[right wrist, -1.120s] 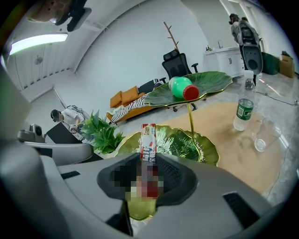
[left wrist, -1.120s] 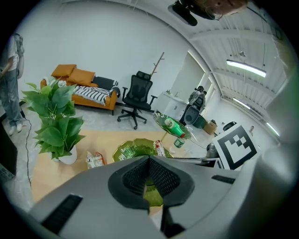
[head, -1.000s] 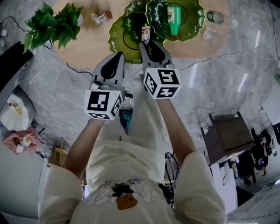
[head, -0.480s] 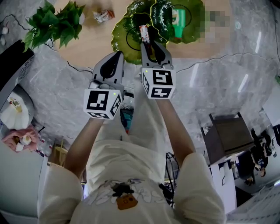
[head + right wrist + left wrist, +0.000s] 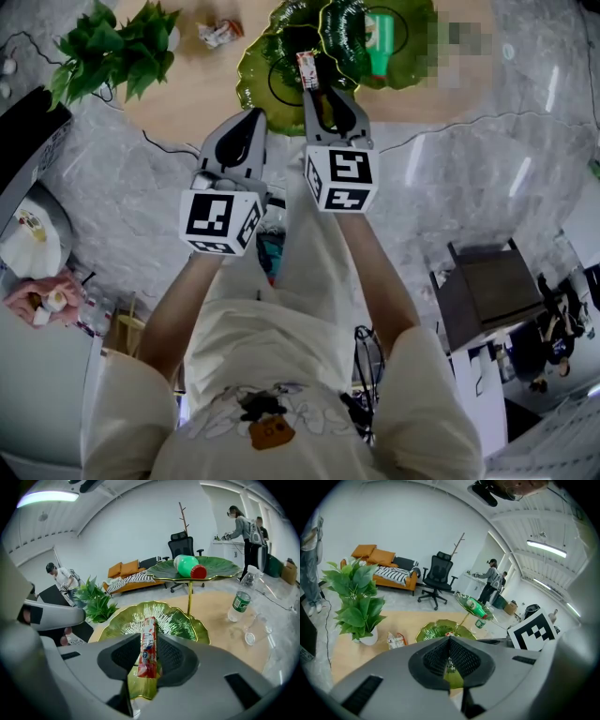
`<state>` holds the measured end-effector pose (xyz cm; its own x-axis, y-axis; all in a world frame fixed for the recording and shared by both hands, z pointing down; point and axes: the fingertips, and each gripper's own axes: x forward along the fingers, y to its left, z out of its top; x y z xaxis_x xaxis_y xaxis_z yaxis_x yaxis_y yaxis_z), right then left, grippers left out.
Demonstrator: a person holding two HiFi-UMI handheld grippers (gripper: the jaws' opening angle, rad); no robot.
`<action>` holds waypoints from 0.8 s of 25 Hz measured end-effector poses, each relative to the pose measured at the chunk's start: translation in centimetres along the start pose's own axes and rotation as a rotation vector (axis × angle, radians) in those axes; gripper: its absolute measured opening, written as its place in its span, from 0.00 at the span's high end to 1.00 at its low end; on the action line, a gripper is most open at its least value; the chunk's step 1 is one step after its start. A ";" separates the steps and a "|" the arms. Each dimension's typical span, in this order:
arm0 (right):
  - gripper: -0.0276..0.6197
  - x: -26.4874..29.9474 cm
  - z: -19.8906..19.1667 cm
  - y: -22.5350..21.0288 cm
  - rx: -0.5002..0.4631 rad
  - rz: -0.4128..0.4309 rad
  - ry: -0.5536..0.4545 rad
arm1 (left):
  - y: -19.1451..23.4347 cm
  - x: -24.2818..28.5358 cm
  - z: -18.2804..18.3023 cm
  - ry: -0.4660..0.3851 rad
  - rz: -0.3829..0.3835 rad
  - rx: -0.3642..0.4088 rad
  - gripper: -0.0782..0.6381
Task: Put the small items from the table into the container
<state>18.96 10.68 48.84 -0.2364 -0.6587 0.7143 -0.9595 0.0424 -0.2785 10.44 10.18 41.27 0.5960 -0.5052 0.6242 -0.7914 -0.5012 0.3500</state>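
The lower end of the red-and-white snack stick wrapper [image 5: 148,646] sinks out of sight between the pads of my right claw [image 5: 149,633], and its print is too small for me to read. From above, that claw covers part of the lower glossy green leaf-shaped dish [image 5: 258,84]. The upper green leaf-shaped dish [image 5: 422,56] is cut off by the picture's top edge. The crumpled packet [image 5: 216,34] near the far edge of the pale wooden table [image 5: 178,94] is too small to make out.

A round table [image 5: 202,94] of pale wood is pictured on a grey marbled floor [image 5: 469,187]. A potted plant [image 5: 112,52] is set near its left edge, with a crumpled snack packet [image 5: 217,34] lying just beside it. A green leaf-shaped dish [image 5: 255,82] with a gilt rim is placed toward the middle, and a clear water bottle [image 5: 240,603] is stood upright at the right.
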 end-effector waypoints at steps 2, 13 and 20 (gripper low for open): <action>0.79 -0.1 0.0 0.0 0.002 -0.003 -0.005 | 0.0 0.0 0.0 -0.003 0.001 0.000 0.88; 0.79 -0.3 1.5 3.4 -0.113 0.023 -0.034 | 0.9 -0.7 0.2 -0.026 -0.015 -0.023 0.88; 0.79 0.5 1.8 6.8 -0.147 0.072 -0.028 | 2.9 -1.9 0.3 -0.032 0.017 -0.040 0.88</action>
<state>12.61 9.34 46.17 -0.3025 -0.6710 0.6770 -0.9529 0.1983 -0.2293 7.09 9.46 40.89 0.5858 -0.5361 0.6078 -0.8060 -0.4641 0.3675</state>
